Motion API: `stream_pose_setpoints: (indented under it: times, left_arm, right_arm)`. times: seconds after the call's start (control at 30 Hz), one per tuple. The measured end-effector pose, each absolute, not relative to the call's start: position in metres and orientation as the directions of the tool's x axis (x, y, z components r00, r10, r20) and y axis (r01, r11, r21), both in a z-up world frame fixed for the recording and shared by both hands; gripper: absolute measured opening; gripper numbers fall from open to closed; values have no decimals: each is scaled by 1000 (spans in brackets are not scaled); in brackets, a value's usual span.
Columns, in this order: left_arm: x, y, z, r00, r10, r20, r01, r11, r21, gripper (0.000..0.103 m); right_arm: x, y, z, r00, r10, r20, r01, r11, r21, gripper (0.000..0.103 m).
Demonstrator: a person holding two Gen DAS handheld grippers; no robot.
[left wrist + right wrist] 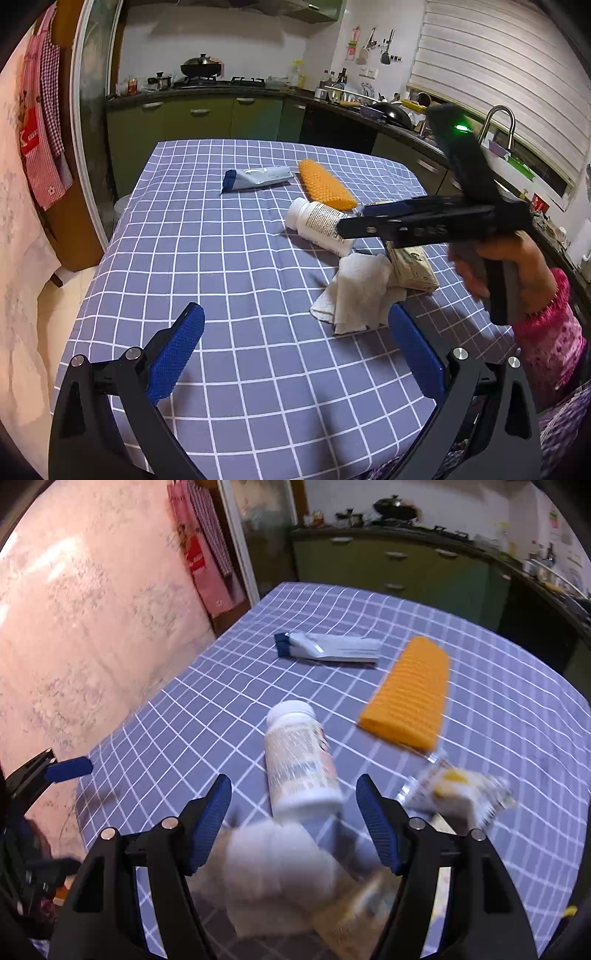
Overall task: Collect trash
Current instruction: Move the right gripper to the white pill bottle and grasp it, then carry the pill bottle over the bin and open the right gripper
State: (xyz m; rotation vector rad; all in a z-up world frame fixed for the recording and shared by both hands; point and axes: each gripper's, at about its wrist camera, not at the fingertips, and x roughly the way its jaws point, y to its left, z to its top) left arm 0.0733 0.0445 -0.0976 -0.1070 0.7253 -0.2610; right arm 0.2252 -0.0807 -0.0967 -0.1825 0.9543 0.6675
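right wrist view: right gripper (293, 801) jaws wide over lying white plastic pill bottle (301, 760), crumpled white paper towel (280, 878) below; left gripper (295, 334) wide, empty, above blue checked tablecloth (229, 258).

1. Crumpled white paper towel (273, 864) smeared by motion blur in the right wrist view, edges lost, lower part behind the gripper frame.
2. Beige packet (413, 267) partly covered by the right gripper (343, 229) in the left wrist view; print unreadable.
3. Small wrapper with a yellow patch (458, 794) blurred; kind impossible to tell.
4. Label text on the white bottle (299, 764) too blurred to read.
5. Left gripper (70, 770) cut off at the right wrist view's left edge, only one blue fingertip showing.
6. Countertop clutter (354, 96) too small to identify.
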Motion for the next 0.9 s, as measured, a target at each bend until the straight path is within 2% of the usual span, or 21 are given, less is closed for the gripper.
stream_pose_setpoints:
  times: [0.17,0.27,0.37,0.4,0.43,0.9]
  left_arm:
    - [73,46,-99,716,-273,-642,200,962,-185,98]
    - [75,46,-101,712,-275,-646,201,961,-188,98]
    - [76,45,-102,708,-278,-649,202,960,-192,98]
    - [77,45,-103,708,-279,-649,203,960,-192,98]
    - [77,45,-103,707,-281,-649,204,960,-193,98]
    - [77,38,-102,705,-283,-650,219,959,-180,98]
  right_arm:
    - [241,-69,-112,377,415,-828,-593,795,129,66]
    - [245,-67,-119,369,401,-838,-590,798,122,62]
    - [248,-62,-124,362,387,-848,-596,795,109,55]
    - [248,-61,-125,362,381,-851,-598,795,102,48]
    - [249,-60,-126,366,378,-850,-598,796,97,45]
    - [220,-88,-82,430,474,-768,-591,791,158,45]
